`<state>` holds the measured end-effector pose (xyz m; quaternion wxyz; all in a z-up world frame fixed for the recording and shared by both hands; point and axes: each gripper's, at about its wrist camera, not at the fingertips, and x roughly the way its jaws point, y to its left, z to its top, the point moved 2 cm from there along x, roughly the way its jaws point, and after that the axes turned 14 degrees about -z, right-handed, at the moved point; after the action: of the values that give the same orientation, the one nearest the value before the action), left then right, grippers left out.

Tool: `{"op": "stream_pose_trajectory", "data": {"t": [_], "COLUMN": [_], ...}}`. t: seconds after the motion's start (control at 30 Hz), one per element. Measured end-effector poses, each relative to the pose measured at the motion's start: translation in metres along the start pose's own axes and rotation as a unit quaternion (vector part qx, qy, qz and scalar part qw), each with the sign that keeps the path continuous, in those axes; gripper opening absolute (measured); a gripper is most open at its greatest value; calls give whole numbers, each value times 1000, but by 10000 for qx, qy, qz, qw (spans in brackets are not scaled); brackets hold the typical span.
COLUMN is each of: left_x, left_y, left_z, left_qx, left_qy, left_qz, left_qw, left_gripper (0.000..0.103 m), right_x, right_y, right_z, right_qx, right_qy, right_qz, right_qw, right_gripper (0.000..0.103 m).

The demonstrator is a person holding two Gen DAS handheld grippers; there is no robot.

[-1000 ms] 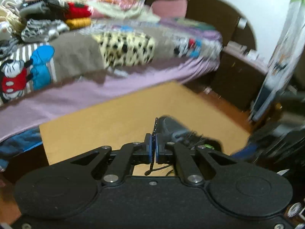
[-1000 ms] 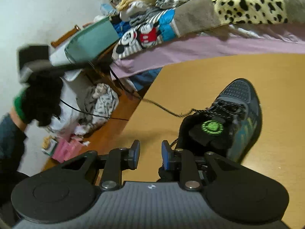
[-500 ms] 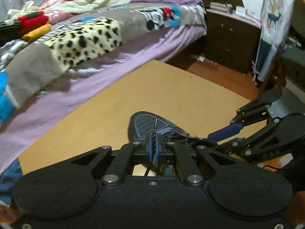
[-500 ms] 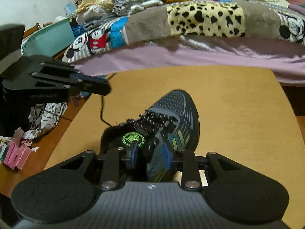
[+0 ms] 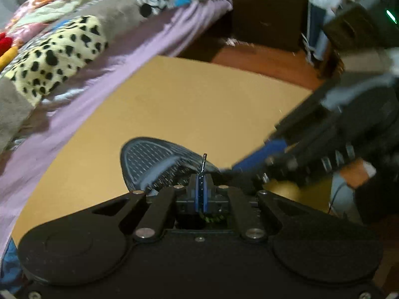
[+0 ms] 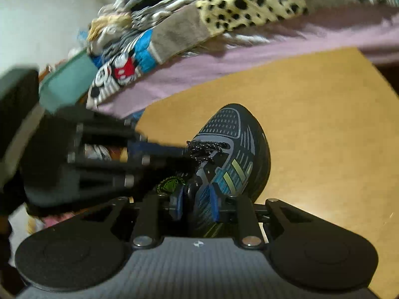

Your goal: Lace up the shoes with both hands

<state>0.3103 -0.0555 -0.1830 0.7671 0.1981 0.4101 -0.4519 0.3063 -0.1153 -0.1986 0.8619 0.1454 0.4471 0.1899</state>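
A dark grey running shoe (image 6: 237, 147) with teal side stripes lies on the tan board (image 6: 324, 124), toe pointing away. My right gripper (image 6: 195, 201) straddles the shoe's near side wall by the green tongue logo (image 6: 170, 183); its jaws are closing, and both pads touch that wall. My left gripper (image 5: 201, 178) is shut on the black speckled lace, whose tip (image 5: 204, 160) sticks up above the pads over the shoe (image 5: 154, 159). In the right wrist view the left gripper (image 6: 183, 153) reaches in from the left to the crossed laces (image 6: 205, 148).
A bed with a purple sheet (image 5: 104, 79) and a leopard-print blanket (image 5: 57, 52) runs along the board's far edge. A dark cabinet (image 5: 264, 12) stands beyond the reddish floor (image 5: 261, 59). A teal box (image 6: 67, 87) sits at the left. A gloved hand (image 5: 374, 199) holds the right gripper.
The left gripper swung in from far left to the laces, still holding the lace. The right gripper sank onto the shoe's side and its jaws narrowed.
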Motion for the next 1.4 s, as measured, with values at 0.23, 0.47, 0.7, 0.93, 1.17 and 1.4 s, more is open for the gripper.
{"op": "stream_pose_trajectory", "data": {"t": [0.23,0.47,0.7,0.93,1.17,1.4], "left_x": [7,15,17,21,24,26], "left_y": [-5,-11,-12,-10,-10,-10], "left_z": [-2,-1,-1,0,-1,-2], "left_qx": [33,196,273,250,220,231], "left_qy": [326,678,842,1018,1095,1125], "left_qz": [50,178,216,215,191,179], "left_qw": [9995,9973,9958,9943,9936,9932], "left_gripper": [1,1,1,1,1,1], "right_x": [9,19,27,29,26,25], "right_y": [-31,-51,-62,-65,-62,-62], "right_z": [-6,-14,-21,-22,-19,-17], "right_qx": [1307,2223,2710,2763,2470,2322], "right_qy": [237,395,471,473,383,354], "right_qz": [597,1018,1305,1378,1333,1310], "right_qw": [9893,9688,9525,9500,9590,9632], "right_gripper": [21,19,19,19,19,19]}}
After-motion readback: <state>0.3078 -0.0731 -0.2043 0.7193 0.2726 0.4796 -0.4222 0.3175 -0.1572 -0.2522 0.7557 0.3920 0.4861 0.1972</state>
